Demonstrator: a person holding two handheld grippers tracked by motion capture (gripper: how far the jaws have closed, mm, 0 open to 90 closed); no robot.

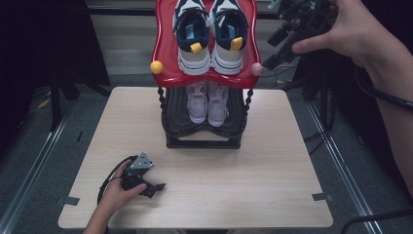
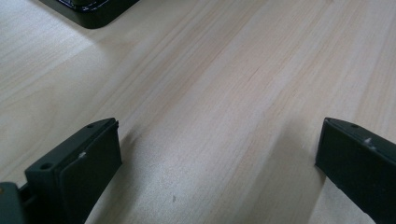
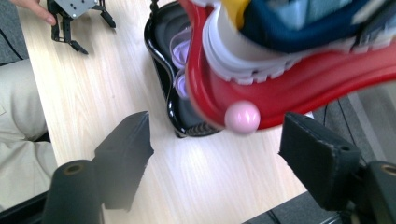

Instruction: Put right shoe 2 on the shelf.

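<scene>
A two-tier shoe rack stands at the back middle of the wooden table point(image 1: 272, 161). A pair of navy and white sneakers point(image 1: 195, 39) sits on its red top shelf point(image 1: 163, 48). Pale lilac shoes point(image 1: 208, 102) sit on the black lower shelf point(image 1: 173, 119). My left gripper point(image 1: 155, 189) rests low at the table's front left, open over bare wood point(image 2: 217, 158). My right gripper point(image 1: 275, 48) is held in the air beside the red shelf's right corner. Its jaws are open and hold nothing point(image 3: 217, 144), and the pink corner ball point(image 3: 242, 117) lies beyond them.
A yellow ball point(image 1: 156, 67) caps the red shelf's left corner. Black cables point(image 1: 311, 78) hang off the table's right side, over grey floor with metal rails point(image 1: 341, 165). A person's light trousers point(image 3: 18, 121) are at the table's near edge.
</scene>
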